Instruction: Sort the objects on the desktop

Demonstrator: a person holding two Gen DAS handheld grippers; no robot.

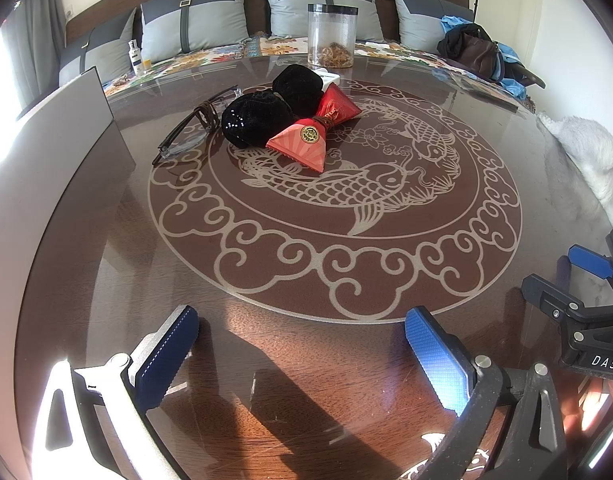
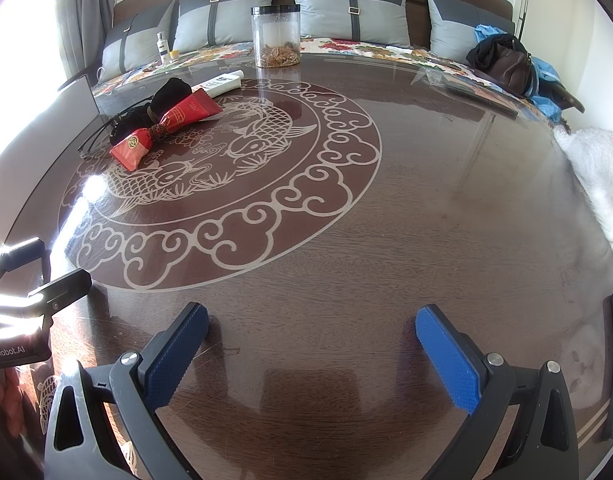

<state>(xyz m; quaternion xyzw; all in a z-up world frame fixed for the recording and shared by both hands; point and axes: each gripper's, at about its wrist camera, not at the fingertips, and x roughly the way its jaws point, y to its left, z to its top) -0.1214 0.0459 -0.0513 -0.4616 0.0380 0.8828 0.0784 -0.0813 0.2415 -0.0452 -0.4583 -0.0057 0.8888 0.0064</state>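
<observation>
The left gripper [image 1: 300,322] sits low at the bottom of its frame, its blue-padded fingers [image 1: 436,356] spread wide with nothing between them, only bare table [image 1: 306,380] under the gap. The right gripper [image 2: 312,320] is likewise low in its own view, spread wide and empty, its fingers [image 2: 446,356] angled over the dark wood. Each tool shows at the edge of the other's picture: the right one at the lower right of the left view, the left one at the lower left of the right view, partly washed out by glare. A bit of a hand [image 2: 2,396] shows at the lower left edge there, mostly cut off.

The objects to sort lie clustered in the upper left of centre, well apart from both grippers: a red bow-shaped packet [image 1: 318,130] tied at its waist, a black velvet pouch [image 1: 266,108] bunched in two lobes just behind and touching it, and a pair of glasses [image 1: 186,132] beside the pouch, partly hidden by it in the right view. A white tube [image 2: 222,82] lies behind the pile; in the left view only a small white corner shows.

Farther back a clear jar [image 1: 333,36] with a dark lid stands at the table's far edge. Beyond are grey cushions [image 1: 194,20], a small white bottle [image 1: 135,57] and a brown bag [image 1: 472,54] at the upper right.
</observation>
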